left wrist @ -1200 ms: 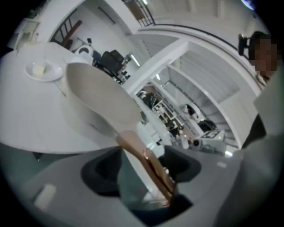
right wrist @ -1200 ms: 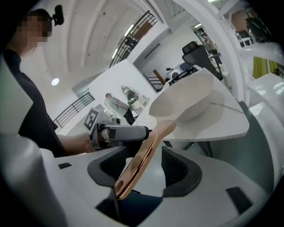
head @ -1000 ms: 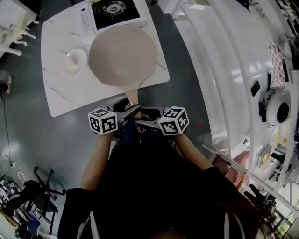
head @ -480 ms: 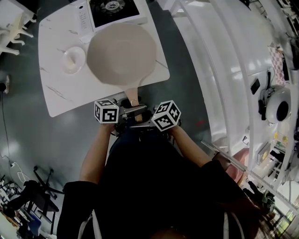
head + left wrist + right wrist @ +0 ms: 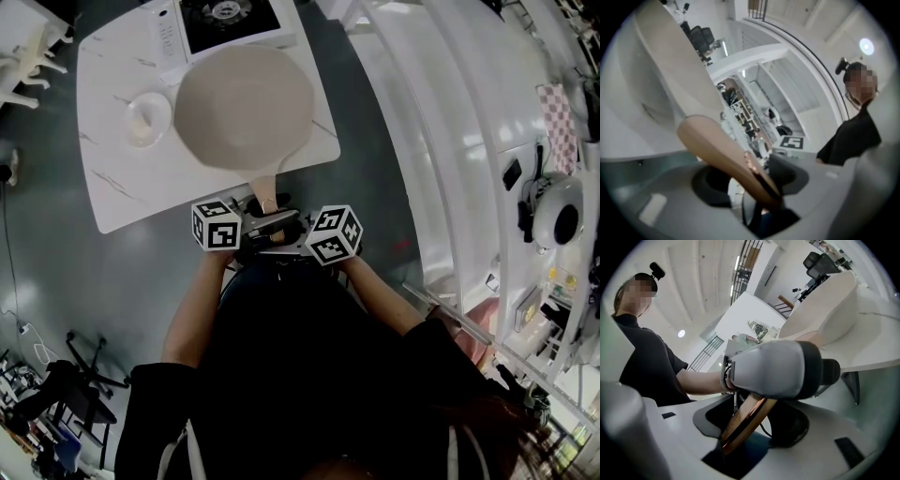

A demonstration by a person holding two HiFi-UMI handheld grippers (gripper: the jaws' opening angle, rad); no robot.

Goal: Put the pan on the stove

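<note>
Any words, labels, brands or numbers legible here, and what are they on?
No text is legible anywhere.
Control strip beside the stove: dark print, too small to read.
Marker cubes: black-and-white square patterns only, no letters or numbers.

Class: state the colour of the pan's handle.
Light brown, wood-like; the pan handle shows best in the left gripper view.
</note>
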